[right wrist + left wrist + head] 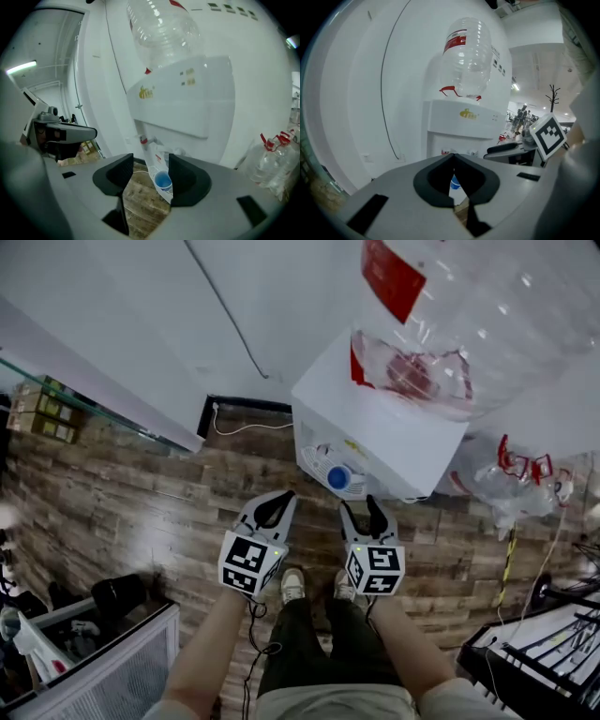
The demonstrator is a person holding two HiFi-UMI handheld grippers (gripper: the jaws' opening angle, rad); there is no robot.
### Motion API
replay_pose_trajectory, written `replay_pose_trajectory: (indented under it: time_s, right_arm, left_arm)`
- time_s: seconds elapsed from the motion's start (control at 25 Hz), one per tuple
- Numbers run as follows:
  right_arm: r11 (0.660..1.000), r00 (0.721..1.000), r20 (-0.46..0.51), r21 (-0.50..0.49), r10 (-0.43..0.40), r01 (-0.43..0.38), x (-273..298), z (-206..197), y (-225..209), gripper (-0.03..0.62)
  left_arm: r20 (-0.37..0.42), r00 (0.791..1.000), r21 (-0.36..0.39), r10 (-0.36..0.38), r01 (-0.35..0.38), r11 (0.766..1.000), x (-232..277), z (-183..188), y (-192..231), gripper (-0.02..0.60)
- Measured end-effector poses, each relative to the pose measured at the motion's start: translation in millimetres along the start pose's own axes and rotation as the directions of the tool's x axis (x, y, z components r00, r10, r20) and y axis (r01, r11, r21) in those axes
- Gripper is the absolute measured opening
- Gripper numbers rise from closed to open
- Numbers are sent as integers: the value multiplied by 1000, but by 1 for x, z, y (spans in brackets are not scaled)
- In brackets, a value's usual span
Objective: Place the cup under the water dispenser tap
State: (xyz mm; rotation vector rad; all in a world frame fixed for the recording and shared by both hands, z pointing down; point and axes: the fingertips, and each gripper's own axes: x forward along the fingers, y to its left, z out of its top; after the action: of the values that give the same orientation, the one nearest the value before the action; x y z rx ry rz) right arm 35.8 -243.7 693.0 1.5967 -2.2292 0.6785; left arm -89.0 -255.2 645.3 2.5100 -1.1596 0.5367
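Plank floor (141,512), wide beside dispenser (394,442) front edge

Office-like room: bottled water dispenser (375,442), plank floor (141,512), coat stand (553,96).

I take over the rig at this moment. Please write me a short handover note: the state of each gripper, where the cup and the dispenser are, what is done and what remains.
Left gripper: jaws shut, nothing in them, held in front of the water dispenser.
Right gripper: jaws open, nothing between the pads; the cup shows beyond them.
Blue cup: upright on the drip tray at the dispenser's front, below the red tap; neither gripper touches it.
Done: the cup appears to be placed.
Left: check that it sits directly under a tap; these views do not settle that exactly.
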Motion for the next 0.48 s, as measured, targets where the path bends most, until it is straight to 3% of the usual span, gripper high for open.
replay_pose_trajectory:
  time_s: [0.12,0.48]
  right_arm:
    - [1000,1000,18,-7,10,-9,-33,28,4,204]
    - [995,991,95,-55,91,-86,-129,137,25,150]
  left_arm:
    - [4,1000,5,15,-15,1000,-23,21,-10,6]
    - [20,999,36,47,-47,998,-85,101,-42,6]
